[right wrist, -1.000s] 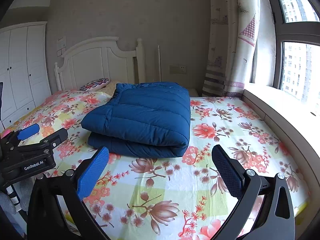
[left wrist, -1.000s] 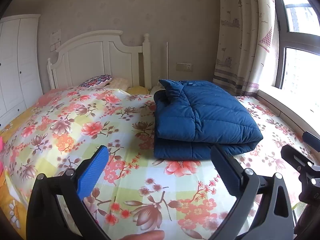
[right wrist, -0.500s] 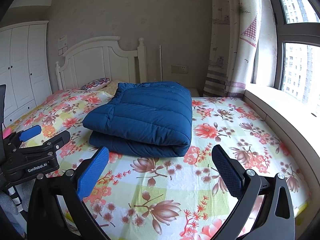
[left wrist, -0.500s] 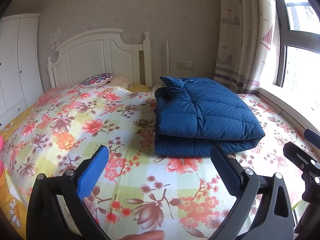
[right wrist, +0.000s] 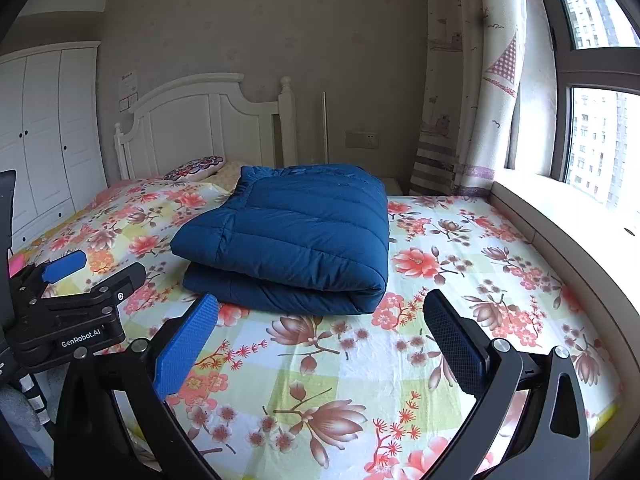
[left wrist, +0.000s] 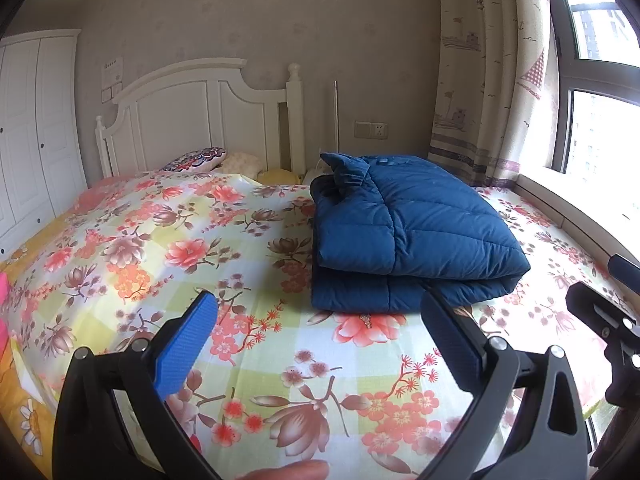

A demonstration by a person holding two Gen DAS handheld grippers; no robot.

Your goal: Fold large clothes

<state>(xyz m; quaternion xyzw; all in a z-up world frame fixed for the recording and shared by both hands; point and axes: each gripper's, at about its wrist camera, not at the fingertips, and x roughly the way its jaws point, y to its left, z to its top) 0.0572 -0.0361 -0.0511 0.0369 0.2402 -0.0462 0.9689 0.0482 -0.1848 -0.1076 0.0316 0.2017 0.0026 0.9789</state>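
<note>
A dark blue padded jacket (left wrist: 408, 232) lies folded into a thick rectangle on the flowered bedsheet (left wrist: 168, 248), toward the headboard side; it also shows in the right wrist view (right wrist: 296, 236). My left gripper (left wrist: 320, 324) is open and empty, held above the sheet just short of the jacket's near edge. My right gripper (right wrist: 320, 320) is open and empty, also near the jacket's near edge. The left gripper shows at the left of the right wrist view (right wrist: 96, 272), and the right gripper at the right of the left wrist view (left wrist: 608, 292).
A white headboard (left wrist: 192, 120) and pillows (left wrist: 200, 158) stand behind the jacket. A white wardrobe (left wrist: 36, 128) is at the left. A curtain (left wrist: 488, 72), window (right wrist: 596, 136) and sill (right wrist: 568, 216) run along the right of the bed.
Both grippers have drawn back and risen slightly from the folded jacket; the views shifted a little. The jacket has not moved. Both stay open.
</note>
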